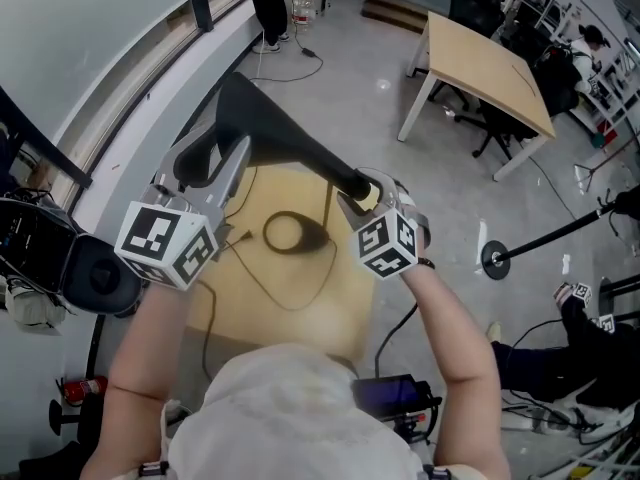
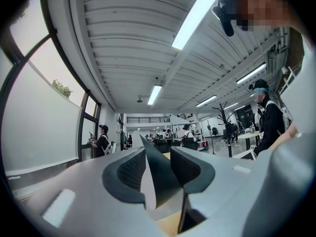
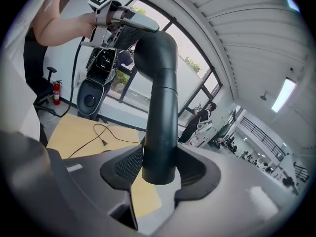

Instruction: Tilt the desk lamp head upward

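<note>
Our right tool (image 1: pixel 355 196) is clamped round lamp arm (image 1: pixel 335 171), above worktop (image 1: pixel 300 303); left tool (image 1: pixel 213 160) pinches lamp head (image 1: pixel 262 113) by its edge. Mid-tilt, we reckon. Next: raise head w/ left, brace arm w/ right.

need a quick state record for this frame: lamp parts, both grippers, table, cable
lamp head: black, flat, raised above the table
lamp arm: black tube, bends near the top toward the head
left gripper: shut on the lamp head's thin edge
right gripper: shut around the lamp arm, lower down the tube
table: small, light wood top
cable: loose on the table, one loop, plug end lying free
lamp base: not visible
</note>
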A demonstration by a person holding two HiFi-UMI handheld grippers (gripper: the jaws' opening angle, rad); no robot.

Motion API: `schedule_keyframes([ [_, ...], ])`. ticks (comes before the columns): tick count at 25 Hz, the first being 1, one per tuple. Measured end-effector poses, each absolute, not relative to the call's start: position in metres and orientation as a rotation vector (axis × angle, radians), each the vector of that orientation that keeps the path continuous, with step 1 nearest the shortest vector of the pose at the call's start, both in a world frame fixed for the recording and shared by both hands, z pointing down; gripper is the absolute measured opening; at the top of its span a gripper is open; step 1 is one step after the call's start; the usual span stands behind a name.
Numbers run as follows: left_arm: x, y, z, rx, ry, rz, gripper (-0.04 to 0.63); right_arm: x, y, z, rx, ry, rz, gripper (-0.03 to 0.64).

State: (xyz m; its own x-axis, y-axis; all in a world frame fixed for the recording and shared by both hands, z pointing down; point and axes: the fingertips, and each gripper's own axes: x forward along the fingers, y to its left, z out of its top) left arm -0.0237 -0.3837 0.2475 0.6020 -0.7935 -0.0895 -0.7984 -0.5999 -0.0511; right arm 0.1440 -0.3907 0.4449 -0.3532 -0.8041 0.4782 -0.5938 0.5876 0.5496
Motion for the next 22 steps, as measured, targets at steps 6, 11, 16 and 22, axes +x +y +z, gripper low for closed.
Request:
schedule_keyframes([
  [6, -0.015, -0.381, 0.238, -2.723, 1.343, 0.095, 0.147, 0.141, -0.391, 0.447, 1.132, -2.142, -0.303, 0.218],
  [11, -0.008, -0.377, 0.231, -2.737, 1.347, 0.073, 0.14, 0.14, -0.39, 0.446, 1.155, -2.173, -0.291, 0.218],
  [16, 0.0, -0.373, 0.224, -2.735, 1.341, 0.073, 0.14, 0.139, -0.39, 0.446, 1.162, -2.211, -0.259, 0.216],
  [22, 0.01, -0.371, 0.219, -2.731, 1.341, 0.076, 0.14, 0.14, -0.391, 0.448, 1.157, -2.248, -0.218, 0.215],
])
